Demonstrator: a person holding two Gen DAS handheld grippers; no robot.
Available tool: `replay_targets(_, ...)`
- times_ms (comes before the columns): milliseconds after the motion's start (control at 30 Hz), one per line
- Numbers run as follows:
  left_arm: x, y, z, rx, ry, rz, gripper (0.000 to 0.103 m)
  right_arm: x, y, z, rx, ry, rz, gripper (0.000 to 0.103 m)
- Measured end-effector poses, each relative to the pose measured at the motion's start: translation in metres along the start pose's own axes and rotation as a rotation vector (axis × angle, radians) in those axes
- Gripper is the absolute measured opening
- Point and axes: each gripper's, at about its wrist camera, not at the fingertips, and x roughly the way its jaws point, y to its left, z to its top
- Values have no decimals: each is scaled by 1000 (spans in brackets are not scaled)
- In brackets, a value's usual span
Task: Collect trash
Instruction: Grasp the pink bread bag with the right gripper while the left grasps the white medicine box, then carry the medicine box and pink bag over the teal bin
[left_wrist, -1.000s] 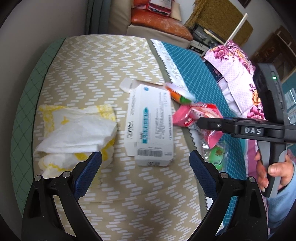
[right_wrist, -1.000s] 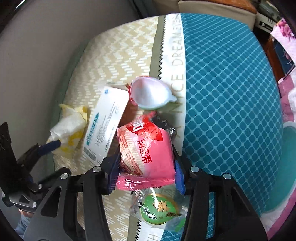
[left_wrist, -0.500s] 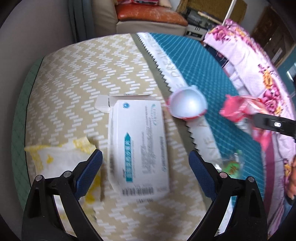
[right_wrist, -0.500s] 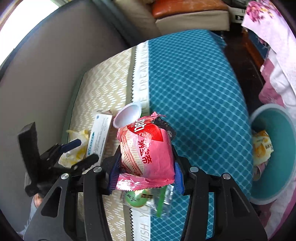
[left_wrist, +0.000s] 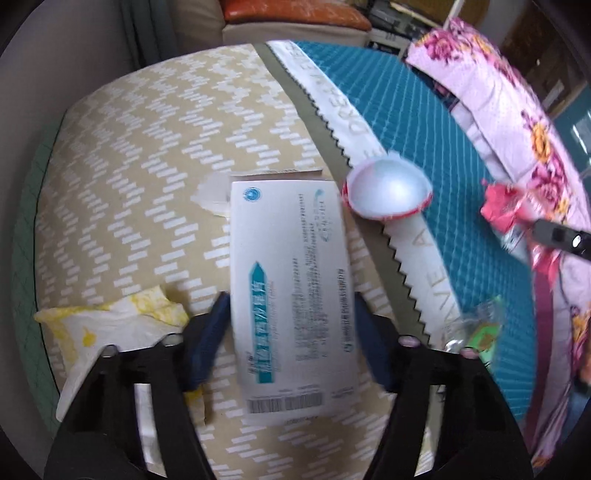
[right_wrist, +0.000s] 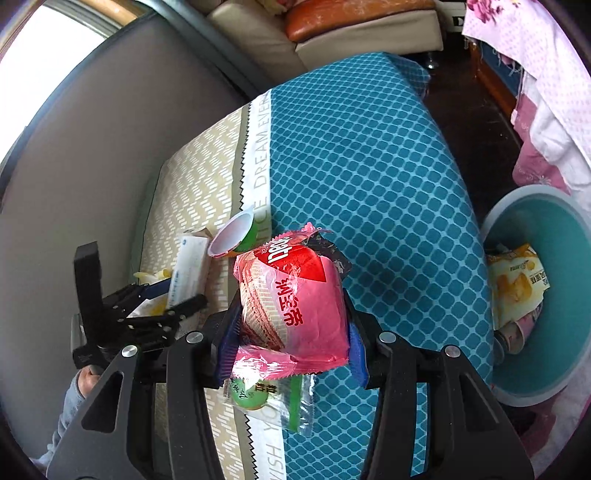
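A white box with a teal arrow (left_wrist: 291, 288) lies on the beige chevron cloth. My left gripper (left_wrist: 291, 325) points down over it, jaws closing, the blue pads (left_wrist: 216, 325) touching its two long sides. A crumpled white and yellow tissue (left_wrist: 110, 325) lies just to its left. A plastic cup (left_wrist: 388, 188) lies on its side by the box's far corner. My right gripper (right_wrist: 291, 343) is shut on a puffy pink snack wrapper (right_wrist: 291, 306), held above the teal cloth. Under it a clear packet with a green disc (right_wrist: 266, 395) lies on the table.
A teal waste bin (right_wrist: 532, 194) stands on the floor off the table's right edge, with a yellow packet (right_wrist: 517, 284) inside. A pink floral cloth (left_wrist: 517, 103) hangs beyond the table. A sofa (right_wrist: 362, 22) stands at the far end.
My left gripper came forward over the white box and its jaws narrowed onto it. My right gripper carried the pink wrapper to the right, bringing the bin into view.
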Motion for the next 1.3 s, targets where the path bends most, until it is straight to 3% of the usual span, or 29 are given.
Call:
replay_targets(300,-52,-13,-13,-51,-113,-19,62,-19,-17,-12,40,-31,13,46)
replay_targets(600,-88,-72,-25,25,-162,-42,62,-52,-33,-28,60,-102,23,46)
replay_targets(900,-86,-153,-16,137,-160,-90,62,-98,-76,-46,136,-207,24,46)
replay_targets(1300,-49,-264,-1,280,-98,-166,62,-165,-165,-72,281,-353,-111,46)
